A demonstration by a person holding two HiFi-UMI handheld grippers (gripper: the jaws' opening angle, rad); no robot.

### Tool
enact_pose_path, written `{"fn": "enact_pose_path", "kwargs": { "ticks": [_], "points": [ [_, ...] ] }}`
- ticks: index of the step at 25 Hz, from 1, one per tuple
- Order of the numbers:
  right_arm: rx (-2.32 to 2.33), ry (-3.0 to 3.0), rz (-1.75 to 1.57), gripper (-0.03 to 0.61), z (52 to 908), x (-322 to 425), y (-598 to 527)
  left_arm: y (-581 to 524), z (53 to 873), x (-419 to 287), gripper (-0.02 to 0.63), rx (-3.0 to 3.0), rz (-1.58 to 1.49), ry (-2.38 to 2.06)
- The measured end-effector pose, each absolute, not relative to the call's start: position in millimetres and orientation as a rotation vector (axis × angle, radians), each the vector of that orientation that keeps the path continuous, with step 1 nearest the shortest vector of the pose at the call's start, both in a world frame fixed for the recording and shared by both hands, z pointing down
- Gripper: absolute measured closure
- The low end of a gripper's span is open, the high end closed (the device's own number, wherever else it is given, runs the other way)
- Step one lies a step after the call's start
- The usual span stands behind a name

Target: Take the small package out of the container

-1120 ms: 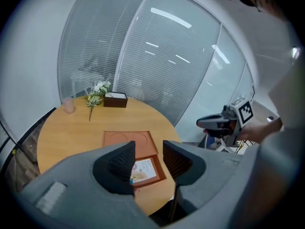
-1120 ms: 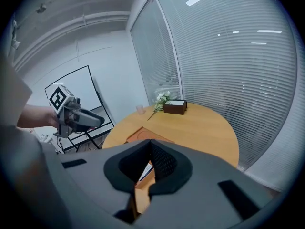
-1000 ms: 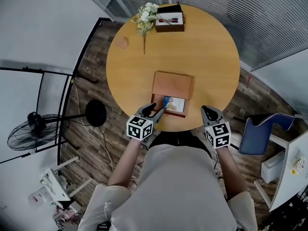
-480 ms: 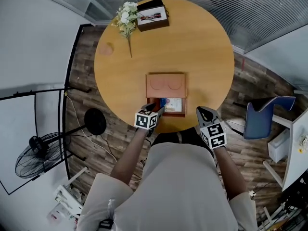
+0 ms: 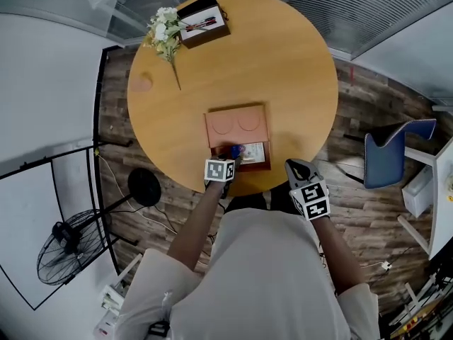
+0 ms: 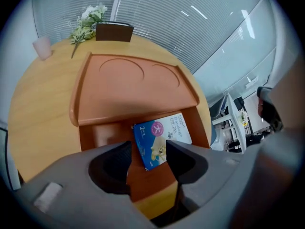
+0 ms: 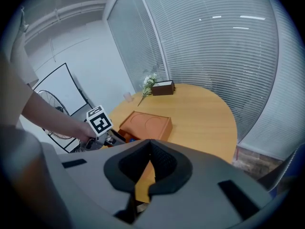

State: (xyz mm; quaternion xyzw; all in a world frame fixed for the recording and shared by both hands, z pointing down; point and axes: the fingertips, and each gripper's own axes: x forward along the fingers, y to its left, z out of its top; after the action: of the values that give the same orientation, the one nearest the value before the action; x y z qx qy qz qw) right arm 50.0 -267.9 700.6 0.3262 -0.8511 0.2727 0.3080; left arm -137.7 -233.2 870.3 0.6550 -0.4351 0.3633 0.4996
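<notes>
A brown container [image 5: 238, 122] lies near the front edge of the round wooden table [image 5: 297, 69], its lid [image 6: 133, 87] folded back. Inside its open tray lies the small blue and white package [image 5: 253, 151], flat. My left gripper [image 5: 230, 154] points steeply down into the tray. Its jaws have just been opening, and in the left gripper view they stand open [image 6: 148, 151] with the package's [image 6: 162, 137] near edge showing between them, untouched by the pads. My right gripper [image 5: 296, 167] hovers shut and empty [image 7: 150, 147] by the table's front right edge, apart from the container [image 7: 145, 124].
At the table's far side stand a dark box with pens [image 5: 202, 21], a white flower bunch [image 5: 164, 28] and a pink cup [image 5: 144, 83]. A blue chair [image 5: 393, 158] is on the right, a floor fan [image 5: 67, 250] on the left.
My left gripper has dropped from the table's edge down into the container's tray, over the package. The right gripper has sunk a little by the table's edge.
</notes>
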Motion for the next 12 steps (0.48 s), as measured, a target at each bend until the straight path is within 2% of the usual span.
{"fn": "enact_pose_path", "kwargs": {
  "ticks": [12],
  "points": [
    [0.883, -2.228, 0.736, 0.575, 713, 52, -261, -233, 901, -128, 0.371, 1.506, 0.940, -0.991]
  ]
}}
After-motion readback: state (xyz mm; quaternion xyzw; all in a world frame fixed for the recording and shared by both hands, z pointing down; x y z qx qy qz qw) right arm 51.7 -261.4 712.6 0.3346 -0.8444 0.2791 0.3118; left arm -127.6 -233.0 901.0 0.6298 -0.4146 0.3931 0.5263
